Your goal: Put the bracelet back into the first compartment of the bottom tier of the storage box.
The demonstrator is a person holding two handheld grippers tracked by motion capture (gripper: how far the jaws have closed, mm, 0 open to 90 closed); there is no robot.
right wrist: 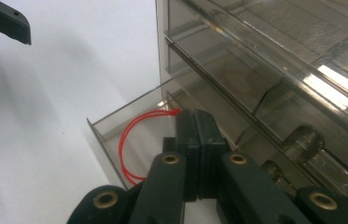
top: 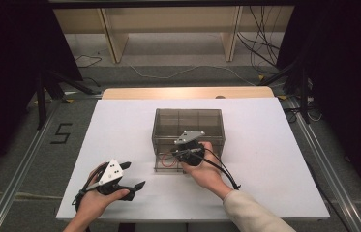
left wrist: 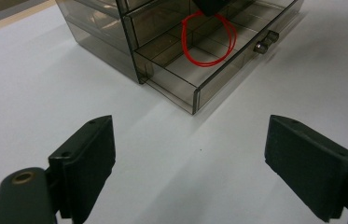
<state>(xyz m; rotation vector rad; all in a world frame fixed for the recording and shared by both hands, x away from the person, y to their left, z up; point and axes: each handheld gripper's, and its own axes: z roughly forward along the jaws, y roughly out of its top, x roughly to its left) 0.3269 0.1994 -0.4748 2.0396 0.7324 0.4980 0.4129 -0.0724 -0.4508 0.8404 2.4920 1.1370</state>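
Observation:
A smoky clear drawer cabinet [top: 188, 123] stands mid-table with its bottom drawer [top: 161, 166] pulled out toward me. My right gripper [top: 179, 154] reaches down into that drawer, shut on a thin red loop [right wrist: 122, 140] that curves away from its tips [right wrist: 194, 114]. In the left gripper view the red loop [left wrist: 206, 65] hangs from the right gripper [left wrist: 211, 5] over the drawer's compartments, behind the drawer front [left wrist: 227, 70] and its knob [left wrist: 266, 41]. My left gripper [top: 133, 175] rests low at the table's front left, open and holding nothing [left wrist: 190, 140], facing the cabinet.
The white table top [top: 120, 121] has free room left and right of the cabinet. Upper drawers [right wrist: 255, 56] are closed. A wooden strip [top: 188, 93] borders the far edge. Floor rails, cables and a marked "5" [top: 61, 133] lie beyond.

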